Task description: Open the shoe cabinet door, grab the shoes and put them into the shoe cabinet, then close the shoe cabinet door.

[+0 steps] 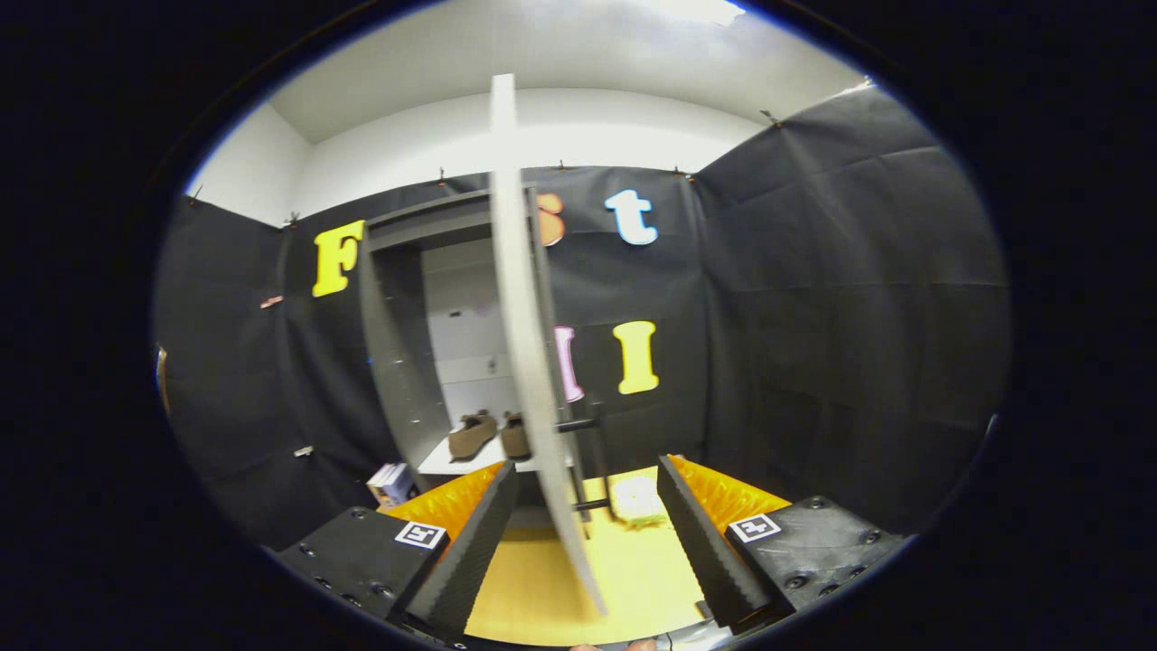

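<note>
A tall grey shoe cabinet [398, 344] stands against the booth wall, open. Its door [524, 344] is swung out edge-on toward me and its lower edge runs down between my fingers. A black bar handle [592, 452] sits on the door's right face. A pair of brown shoes [488, 436] rests side by side on a white shelf [443, 466] inside the cabinet, beyond the left finger. My gripper [587, 533] is open, the fingers set wide on either side of the door edge, neither one pressing on it.
The floor [633, 561] is yellow beneath the fingers. A pale crumpled object [638, 499] lies on it just ahead of the right finger. A small box [391, 484] sits on the floor left of the cabinet's base. Black cloth walls close in on both sides.
</note>
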`<state>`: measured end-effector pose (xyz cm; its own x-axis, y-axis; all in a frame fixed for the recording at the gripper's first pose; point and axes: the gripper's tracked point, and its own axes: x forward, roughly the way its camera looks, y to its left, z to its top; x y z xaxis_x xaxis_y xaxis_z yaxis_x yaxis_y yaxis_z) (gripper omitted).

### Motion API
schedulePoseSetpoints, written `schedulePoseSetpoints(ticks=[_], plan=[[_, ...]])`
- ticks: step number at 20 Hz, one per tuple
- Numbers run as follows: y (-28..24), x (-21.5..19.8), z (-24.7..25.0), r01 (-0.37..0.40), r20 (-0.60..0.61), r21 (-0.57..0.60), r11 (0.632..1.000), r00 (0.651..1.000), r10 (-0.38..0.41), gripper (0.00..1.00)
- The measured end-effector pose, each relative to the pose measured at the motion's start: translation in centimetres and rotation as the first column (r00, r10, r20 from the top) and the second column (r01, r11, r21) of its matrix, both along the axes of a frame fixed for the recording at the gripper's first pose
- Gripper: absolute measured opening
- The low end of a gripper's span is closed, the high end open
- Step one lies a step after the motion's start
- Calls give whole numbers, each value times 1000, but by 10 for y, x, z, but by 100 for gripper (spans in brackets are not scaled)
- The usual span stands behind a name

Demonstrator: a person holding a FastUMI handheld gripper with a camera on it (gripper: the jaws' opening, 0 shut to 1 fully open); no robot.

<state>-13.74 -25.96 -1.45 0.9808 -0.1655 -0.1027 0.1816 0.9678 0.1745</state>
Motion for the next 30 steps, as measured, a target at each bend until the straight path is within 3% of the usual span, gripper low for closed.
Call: schedulePoseSetpoints(ticks=[3,5,12,21,30], plan=[[-50,26,-19,79,-30,-50,996,996,-81,98],[-62,48,-27,92,-40,-34,995,995,-93,98],[-42,70,-37,51,-63,-4,999,997,-51,98],[50,69,-23,30,-36,-76,997,999,-32,98],[190,114,-21,-161,-14,-59,985,987,161,98]])
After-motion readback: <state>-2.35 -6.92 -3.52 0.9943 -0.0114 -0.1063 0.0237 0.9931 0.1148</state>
